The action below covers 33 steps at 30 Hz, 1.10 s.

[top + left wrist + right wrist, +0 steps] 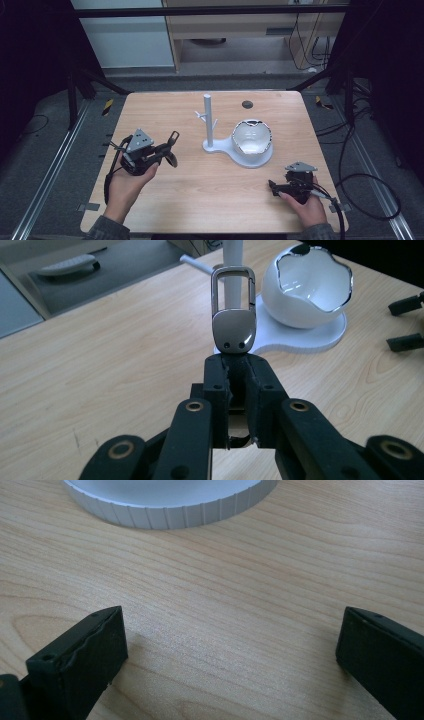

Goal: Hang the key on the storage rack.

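Polished silver metal is what your left gripper (pixel 235 390) has clamped between its jaws: a keyring clip (pixel 233 315), gripped by its lower end so the rectangular loop stands up above the pads. In the high view you hold that left gripper (pixel 167 150) on the left side of the wooden table (pixel 165 200), with the clip (pixel 173 137) pointing right toward the white stand (pixel 235 150). The stand's upright post (pixel 207 117) carries short pegs near its middle, and its flat base spreads to the right under a white bowl (pixel 252 137) with a wavy, silver-edged rim. Seen from the left gripper view, the bowl (pixel 307 287) looks empty, its inside plain white. Your right gripper (pixel 274 187) sits near the right front edge of the table, well apart from the clip, and in the right gripper view its jaws stand wide apart over bare wood, just short of the ribbed edge of the stand's base (pixel 170 505).
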Tool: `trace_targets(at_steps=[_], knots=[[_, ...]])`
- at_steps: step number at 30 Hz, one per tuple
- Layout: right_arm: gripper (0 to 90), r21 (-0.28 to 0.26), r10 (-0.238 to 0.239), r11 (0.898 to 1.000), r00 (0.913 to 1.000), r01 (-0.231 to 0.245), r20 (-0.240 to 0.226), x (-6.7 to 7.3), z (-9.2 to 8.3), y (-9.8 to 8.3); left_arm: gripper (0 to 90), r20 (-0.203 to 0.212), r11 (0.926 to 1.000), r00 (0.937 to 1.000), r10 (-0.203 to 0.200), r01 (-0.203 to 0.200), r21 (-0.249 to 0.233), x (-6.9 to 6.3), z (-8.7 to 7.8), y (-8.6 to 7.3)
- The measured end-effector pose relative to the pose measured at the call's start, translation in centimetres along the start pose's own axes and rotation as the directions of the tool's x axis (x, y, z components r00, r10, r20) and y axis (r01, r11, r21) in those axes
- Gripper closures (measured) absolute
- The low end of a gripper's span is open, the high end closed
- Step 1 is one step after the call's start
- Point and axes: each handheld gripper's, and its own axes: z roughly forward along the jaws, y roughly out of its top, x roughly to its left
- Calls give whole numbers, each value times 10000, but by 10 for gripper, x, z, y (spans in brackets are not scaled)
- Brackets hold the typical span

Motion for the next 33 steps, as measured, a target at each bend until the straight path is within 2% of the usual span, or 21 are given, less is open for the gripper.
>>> trace_targets(at_steps=[8, 11, 20, 29, 33], knots=[[4, -2, -1, 10000, 10000, 1, 1, 0, 0, 0, 805, -18, 9996, 9999, 119, -119, -239, -7, 4, 8], [4, 0, -3, 10000, 10000, 3, -6, 0, 0, 0, 805, -111, 9989, 9999, 37, -42, -473, -10, 6, 10], [4, 0, -7, 10000, 10000, 7, -1, 0, 0, 0, 805, -107, 9979, 9999, 14, -21, -651, -13, 10, 13], [4, -2, -6, 10000, 10000, 6, -3, 0, 0, 0, 804, 55, 9976, 10000, 21, -17, -685, -14, 18, 15], [4, -6, -29, 10000, 10000, 29, -10, 0, 0, 0, 805, 208, 9972, 9997, -130, 145, -733, -14, 25, 18]])
